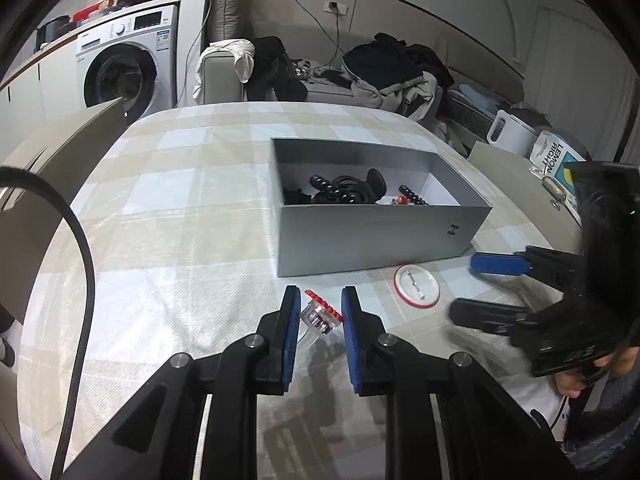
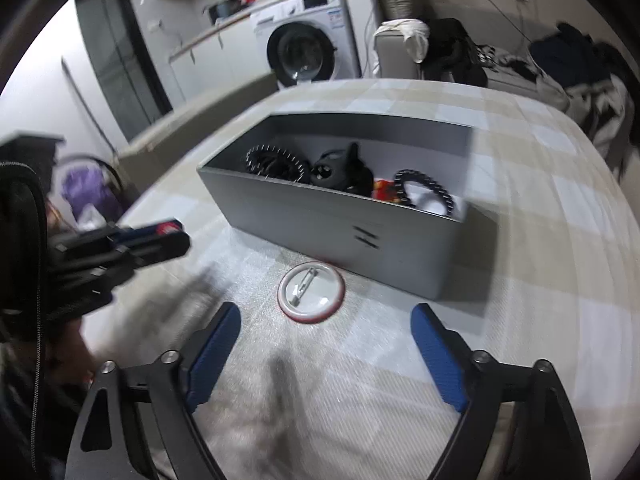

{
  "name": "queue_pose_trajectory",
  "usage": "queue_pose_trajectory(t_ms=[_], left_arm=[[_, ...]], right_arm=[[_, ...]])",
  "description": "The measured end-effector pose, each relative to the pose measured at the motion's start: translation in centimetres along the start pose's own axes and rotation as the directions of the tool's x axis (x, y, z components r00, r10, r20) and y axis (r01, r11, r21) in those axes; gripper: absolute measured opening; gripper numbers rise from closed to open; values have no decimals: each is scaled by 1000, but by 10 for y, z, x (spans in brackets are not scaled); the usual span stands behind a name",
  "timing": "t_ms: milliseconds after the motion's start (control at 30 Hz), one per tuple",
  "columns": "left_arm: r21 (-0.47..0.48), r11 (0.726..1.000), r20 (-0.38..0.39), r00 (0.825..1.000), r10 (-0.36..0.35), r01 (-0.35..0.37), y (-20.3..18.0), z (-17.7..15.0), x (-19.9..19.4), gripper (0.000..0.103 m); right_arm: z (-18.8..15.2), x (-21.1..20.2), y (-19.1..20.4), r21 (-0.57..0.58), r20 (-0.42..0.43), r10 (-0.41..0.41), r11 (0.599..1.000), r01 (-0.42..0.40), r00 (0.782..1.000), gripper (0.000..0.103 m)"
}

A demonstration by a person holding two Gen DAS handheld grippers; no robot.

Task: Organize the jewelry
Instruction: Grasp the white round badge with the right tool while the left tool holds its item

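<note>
Left gripper (image 1: pixel 321 312) jaws straddle red-topped clear clip (image 1: pixel 321 313), apart from both pads.

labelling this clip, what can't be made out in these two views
- Grey box: left wrist view, near wall hides the floor and lower items.
- Clear red-topped piece: left wrist view, between the left gripper pads; contact unclear. Right wrist view, blurred.
- Round pin badge: both views, face down, front hidden.
- Right gripper: open, holding nothing.
</note>
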State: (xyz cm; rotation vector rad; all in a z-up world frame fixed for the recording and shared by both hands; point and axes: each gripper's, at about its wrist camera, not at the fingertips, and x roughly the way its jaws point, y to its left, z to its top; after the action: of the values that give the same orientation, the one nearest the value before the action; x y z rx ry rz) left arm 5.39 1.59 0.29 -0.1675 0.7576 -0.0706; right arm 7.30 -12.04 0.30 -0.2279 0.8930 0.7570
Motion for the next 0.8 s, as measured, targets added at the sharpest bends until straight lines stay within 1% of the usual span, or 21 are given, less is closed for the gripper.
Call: queue_pose_trajectory(t_ms=[33,100,133,233,367,467,533,600,633,667,700,800], left_arm=[[1,1000,2,1000,5,-5,1,-1,-1,15],[-3,1000,2,1000,6,-6,4,-4,-3,15],[-5,1000,0,1000,2,-2,6,-6,-2,15],[-5,1000,-2,1000,15,-15,10,-8,-1,15],[-18,1000,-2,1000,7,-7,14,-7,-1,15],[-22,1000,3,1000,5,-5,13,-7,-2,15],[-25,1000,3,1000,9,-8,13,-8,-3,15],[-33,999,3,1000,5,-5,15,-8,-3,15],[-36,999,4,1000,2,-2,15,-8,-4,15],[-38,999,5,1000,1,-1,16,-8,-4,15],[-40,999,5,1000,0,0,16,-8,-4,15],[-42,999,-4,1000,-5,5,17,-9,-1,15]], right_arm=[[1,5,3,-15,-16,-16,1000,16,1000,80],[3,13,12,-65,-24,-71,995,70,997,78],[3,14,15,-82,-27,-82,993,79,996,78],[4,15,11,-75,-34,-75,995,72,997,77],[7,22,18,-126,-46,-130,984,124,990,69],[9,25,23,-143,-45,-127,983,119,991,63],[10,26,24,-143,-42,-117,984,110,992,62],[9,27,26,-149,-30,-116,983,110,993,58],[8,27,27,-151,-26,-116,982,111,993,54],[8,27,27,-154,-23,-114,982,109,993,45],[8,26,28,-154,-19,-113,982,109,993,41],[6,24,30,-155,-21,-119,981,114,993,41]])
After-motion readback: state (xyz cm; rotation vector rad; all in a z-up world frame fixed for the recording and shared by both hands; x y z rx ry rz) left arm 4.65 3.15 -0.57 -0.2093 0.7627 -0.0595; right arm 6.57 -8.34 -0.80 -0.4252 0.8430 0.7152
